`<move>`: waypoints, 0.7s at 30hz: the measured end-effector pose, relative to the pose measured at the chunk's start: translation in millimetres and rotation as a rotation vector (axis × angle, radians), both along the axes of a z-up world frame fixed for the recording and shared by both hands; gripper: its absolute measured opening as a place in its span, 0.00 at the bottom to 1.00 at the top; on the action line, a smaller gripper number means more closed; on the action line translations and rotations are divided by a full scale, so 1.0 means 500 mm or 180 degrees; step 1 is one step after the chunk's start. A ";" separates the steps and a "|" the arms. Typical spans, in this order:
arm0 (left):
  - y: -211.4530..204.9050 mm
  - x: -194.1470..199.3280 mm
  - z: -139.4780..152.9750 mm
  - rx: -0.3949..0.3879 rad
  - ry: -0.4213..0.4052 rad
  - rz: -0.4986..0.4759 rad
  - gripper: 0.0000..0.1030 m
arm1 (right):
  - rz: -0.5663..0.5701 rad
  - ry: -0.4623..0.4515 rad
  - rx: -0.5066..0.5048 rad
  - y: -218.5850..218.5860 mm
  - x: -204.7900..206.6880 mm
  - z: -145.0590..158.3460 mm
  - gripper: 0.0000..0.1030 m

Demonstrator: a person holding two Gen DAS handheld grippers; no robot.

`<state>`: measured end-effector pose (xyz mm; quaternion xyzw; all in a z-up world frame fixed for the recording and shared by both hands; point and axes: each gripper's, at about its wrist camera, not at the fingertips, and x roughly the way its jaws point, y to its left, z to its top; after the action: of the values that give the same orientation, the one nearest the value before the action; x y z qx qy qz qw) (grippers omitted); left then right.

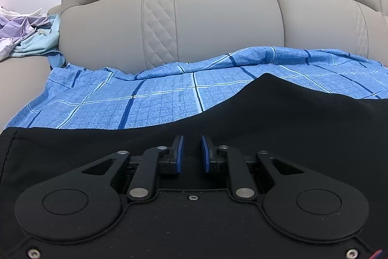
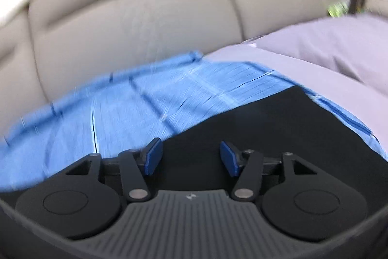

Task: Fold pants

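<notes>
Left wrist: left gripper (image 1: 192,153) is nearly closed; whether it pinches the black pants (image 1: 291,113) is unclear. Pants lie on a blue checked sheet (image 1: 145,103) on the sofa (image 1: 206,23), a flat place for folding. Clothes pile (image 1: 26,33) sits well apart.

Right wrist, blurred: right gripper (image 2: 191,157) is wide open, empty, over the pants (image 2: 278,118). A lilac cloth (image 2: 327,57) borders the sheet (image 2: 121,108).

Black pants (image 1: 278,113): one, at 6 o'clock in both views.
Blue checked cloth (image 1: 150,101): one, spread under the pants.
Beige sofa (image 1: 206,23): one; two back cushions in the left wrist view.
Heap of pale clothes (image 1: 26,33): one, at 9 o'clock.
Lilac fabric (image 2: 339,50): one, at 3 o'clock in the right wrist view.
Grippers: two, left gripper (image 1: 192,152) and right gripper (image 2: 190,154).
</notes>
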<state>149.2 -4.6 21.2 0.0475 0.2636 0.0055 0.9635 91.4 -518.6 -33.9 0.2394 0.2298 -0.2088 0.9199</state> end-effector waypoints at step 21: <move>0.010 -0.006 0.002 -0.0059 -0.0001 0.0020 0.17 | -0.1540 -0.0246 0.1419 -0.220 -0.343 -0.109 0.76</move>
<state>146.0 0.4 22.0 0.0377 0.2637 0.0061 0.9639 -80.2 -628.6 -88.3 0.4902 0.1712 -0.3566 0.7767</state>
